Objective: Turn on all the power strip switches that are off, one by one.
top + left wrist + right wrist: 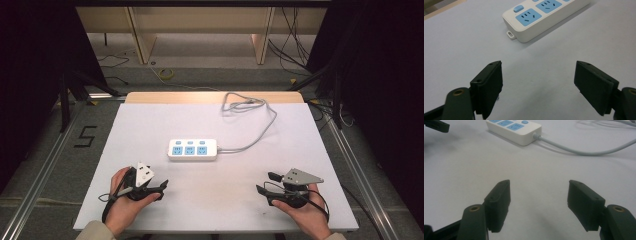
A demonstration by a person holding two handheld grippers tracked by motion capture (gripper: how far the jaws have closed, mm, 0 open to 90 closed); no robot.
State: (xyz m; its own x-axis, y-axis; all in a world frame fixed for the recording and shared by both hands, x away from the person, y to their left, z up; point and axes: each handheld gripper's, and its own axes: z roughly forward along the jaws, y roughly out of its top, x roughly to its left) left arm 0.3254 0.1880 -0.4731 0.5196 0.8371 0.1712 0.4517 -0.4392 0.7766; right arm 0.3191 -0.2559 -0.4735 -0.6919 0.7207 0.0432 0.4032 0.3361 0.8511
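**A:** Left gripper view first. What is the left gripper [537, 82] doing?

**B:** Its jaws are wide apart with nothing in them. The right gripper [539, 200] is wide apart and empty too. Both rest low near the table [150, 125] edge by the person.

**A:** Where is the power strip [192, 149]?

**B:** In the middle of the table, well apart from both. Its cord [255, 135] curls away toward the back.

**A:** What could go wrong?

**B:** I think a jaw could bump the strip and make it slide. Or it could catch the cord and drag it.
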